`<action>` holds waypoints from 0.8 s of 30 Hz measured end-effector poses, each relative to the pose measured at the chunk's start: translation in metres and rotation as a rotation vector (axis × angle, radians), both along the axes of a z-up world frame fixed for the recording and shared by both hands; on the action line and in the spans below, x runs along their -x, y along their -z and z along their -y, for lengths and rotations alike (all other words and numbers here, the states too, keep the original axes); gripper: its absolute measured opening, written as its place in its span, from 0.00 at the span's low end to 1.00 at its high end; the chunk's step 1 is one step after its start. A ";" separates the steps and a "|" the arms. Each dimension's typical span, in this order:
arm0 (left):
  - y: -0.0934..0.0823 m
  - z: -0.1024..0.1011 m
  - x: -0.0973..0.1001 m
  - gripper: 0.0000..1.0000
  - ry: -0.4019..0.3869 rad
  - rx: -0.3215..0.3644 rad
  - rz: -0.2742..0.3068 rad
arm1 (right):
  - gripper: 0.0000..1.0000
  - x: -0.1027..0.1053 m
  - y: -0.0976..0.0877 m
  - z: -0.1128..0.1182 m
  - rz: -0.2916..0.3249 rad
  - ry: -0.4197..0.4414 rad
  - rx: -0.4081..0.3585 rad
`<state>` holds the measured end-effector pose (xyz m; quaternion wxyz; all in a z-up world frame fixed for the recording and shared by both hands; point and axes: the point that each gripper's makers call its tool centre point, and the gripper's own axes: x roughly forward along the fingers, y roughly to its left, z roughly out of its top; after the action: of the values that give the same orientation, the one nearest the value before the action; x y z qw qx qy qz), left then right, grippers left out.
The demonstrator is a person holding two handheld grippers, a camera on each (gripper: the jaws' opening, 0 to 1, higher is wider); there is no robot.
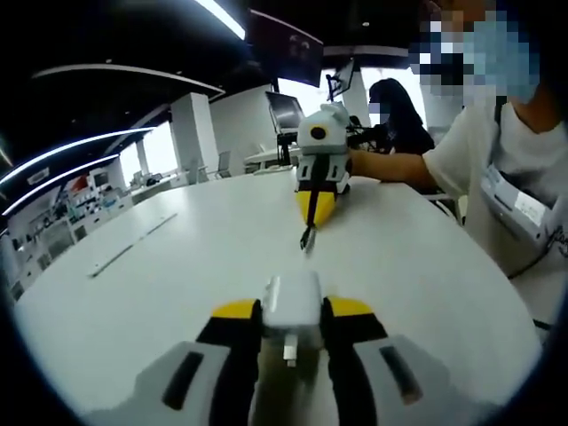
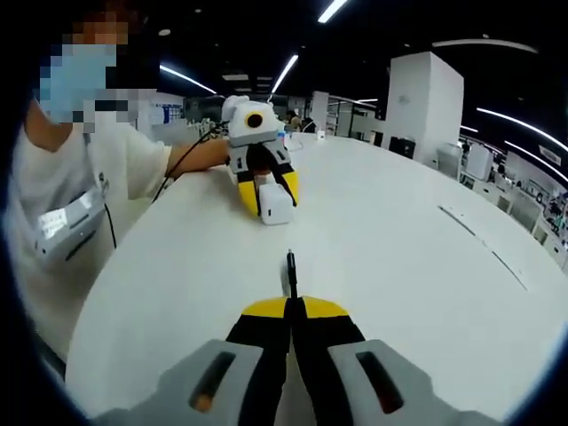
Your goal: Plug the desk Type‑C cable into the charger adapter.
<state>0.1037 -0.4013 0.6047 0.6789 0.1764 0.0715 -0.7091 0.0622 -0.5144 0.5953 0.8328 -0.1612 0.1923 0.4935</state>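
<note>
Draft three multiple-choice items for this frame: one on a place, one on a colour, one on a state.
1. Where is the charger adapter?
A. Lying on the table
B. Between the left gripper's jaws
C. In a person's bare hand

2. What colour are the gripper jaw tips?
A. Yellow
B. Red
C. Blue

3. What is the right gripper doing?
A. Open, holding nothing
B. Shut on the adapter
C. Shut on the cable plug

Answers: 1 B, the white block sits clamped between the jaws. 2 A, both grippers show yellow tips. 3 C, the dark plug sticks out past the closed jaws.
</note>
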 end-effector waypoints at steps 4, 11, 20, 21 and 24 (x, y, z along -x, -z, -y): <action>0.000 0.000 0.001 0.28 0.004 0.009 -0.002 | 0.03 -0.001 -0.004 0.000 0.002 -0.002 -0.019; 0.001 0.002 0.001 0.28 -0.013 0.008 0.009 | 0.03 -0.001 -0.004 -0.002 0.005 -0.007 -0.022; 0.000 0.001 -0.001 0.28 -0.013 0.006 0.030 | 0.03 0.000 -0.006 -0.006 0.011 -0.019 -0.026; 0.000 0.001 -0.001 0.28 -0.013 0.007 0.031 | 0.03 0.000 -0.006 -0.006 0.013 -0.019 -0.028; 0.000 0.001 -0.002 0.28 -0.010 0.010 0.033 | 0.03 0.002 -0.007 -0.009 0.017 -0.022 -0.032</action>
<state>0.1055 -0.4022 0.6048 0.6846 0.1842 0.0579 -0.7029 0.0604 -0.5053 0.6023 0.8314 -0.1539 0.1756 0.5042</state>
